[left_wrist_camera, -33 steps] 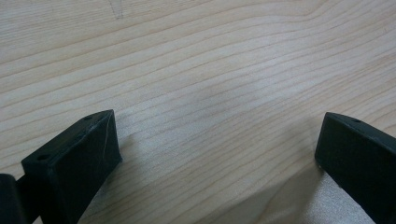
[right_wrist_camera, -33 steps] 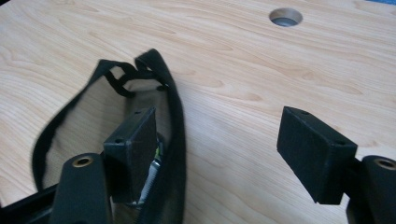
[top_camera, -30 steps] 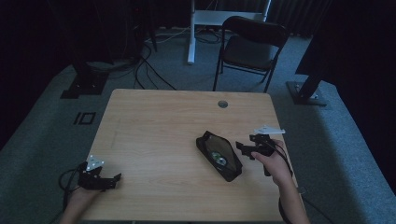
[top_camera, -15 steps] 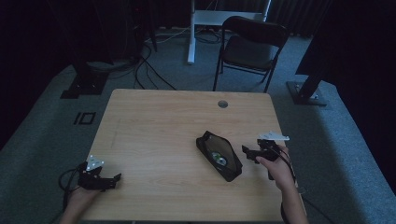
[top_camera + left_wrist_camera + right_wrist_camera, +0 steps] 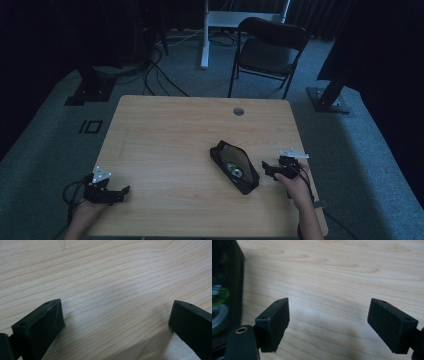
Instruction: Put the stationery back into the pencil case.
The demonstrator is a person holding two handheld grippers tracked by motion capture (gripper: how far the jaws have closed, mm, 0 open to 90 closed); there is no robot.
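Near table's (image 5: 165,130) right edge: right tool (image 5: 267,169) wide beside pouch (image 5: 235,166); left tool (image 5: 120,192) wide.

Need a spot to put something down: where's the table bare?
Bare: the far half around the round hole, and the middle between the left gripper and the black pouch. Crowded: between pouch and right gripper.

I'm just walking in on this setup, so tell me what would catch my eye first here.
The black pouch lying open and slanted on the right half of the wooden table, something green and shiny inside. The right gripper sits just beside it, jaws wide apart, empty. The left gripper rests open at the table's near left corner.
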